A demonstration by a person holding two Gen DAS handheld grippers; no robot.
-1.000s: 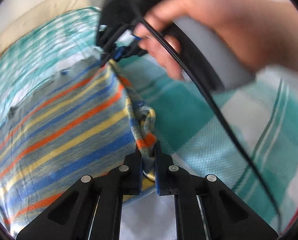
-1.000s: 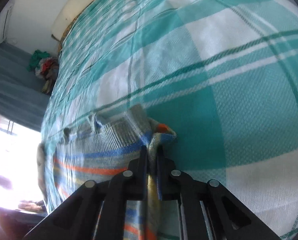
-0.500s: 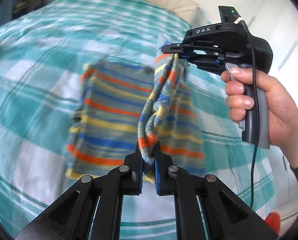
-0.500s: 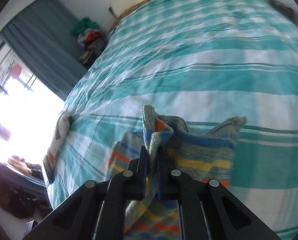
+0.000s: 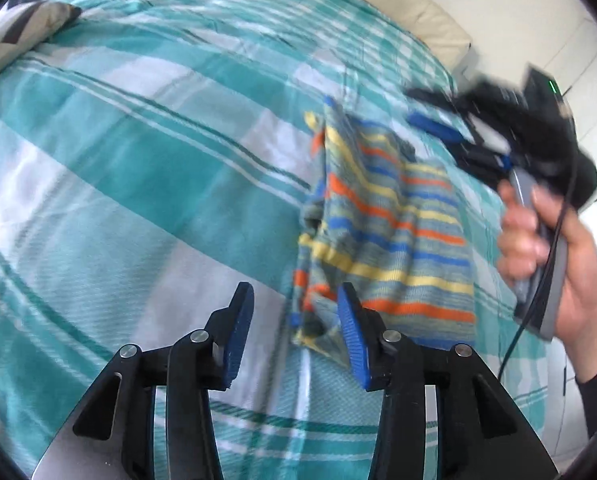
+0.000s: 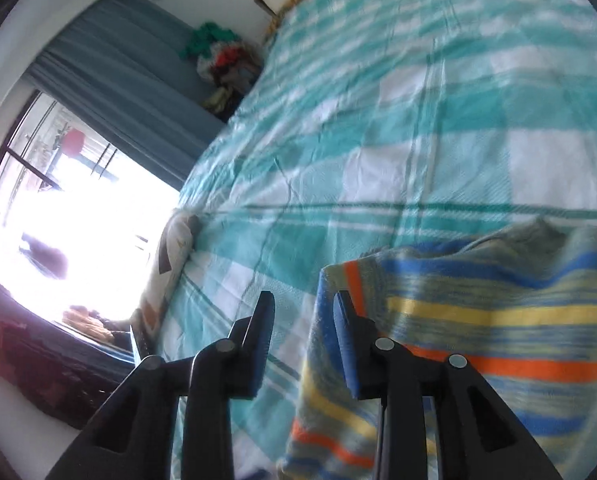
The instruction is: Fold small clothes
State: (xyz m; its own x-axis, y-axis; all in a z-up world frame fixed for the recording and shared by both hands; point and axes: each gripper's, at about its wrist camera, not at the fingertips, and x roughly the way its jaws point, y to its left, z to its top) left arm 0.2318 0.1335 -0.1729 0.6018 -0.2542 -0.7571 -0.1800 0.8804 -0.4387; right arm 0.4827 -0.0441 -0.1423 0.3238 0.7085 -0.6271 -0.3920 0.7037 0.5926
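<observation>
Nearest in the left wrist view, the left gripper [image 5: 294, 320] is seen with its jaws parted; they have just been opening, and nothing is pressed between the blue pads [image 5: 240, 332]. Only bedspread shows in the gap, and the near corner of the striped garment [image 5: 386, 232] lies just beyond the right-hand pad, partly behind it; whether that pad touches the cloth cannot be told. The garment, knitted in grey with orange, yellow and blue stripes, is laid folded on the teal and white checked bedspread [image 5: 138, 184], ahead of this gripper and to its right. Further right, the right hand [image 5: 554, 252] is wrapped round a grey handle, and the blurred right gripper [image 5: 450, 136] is held above the garment's far edge.

In the right wrist view, the right gripper [image 6: 304, 320] is likewise shown with jaws apart, having just been opening, and nothing is clamped. The garment [image 6: 478, 320] spreads out ahead and to the right, its folded edge just beside the right-hand finger [image 6: 350, 344], passing partly behind it. Beyond the left finger, a pillow [image 6: 176, 248] is seen at the bedspread's edge. Further off, a blue curtain [image 6: 138, 92] hangs by a bright window [image 6: 66, 200], and a heap of coloured clothes [image 6: 222, 60] is piled at the far corner.
</observation>
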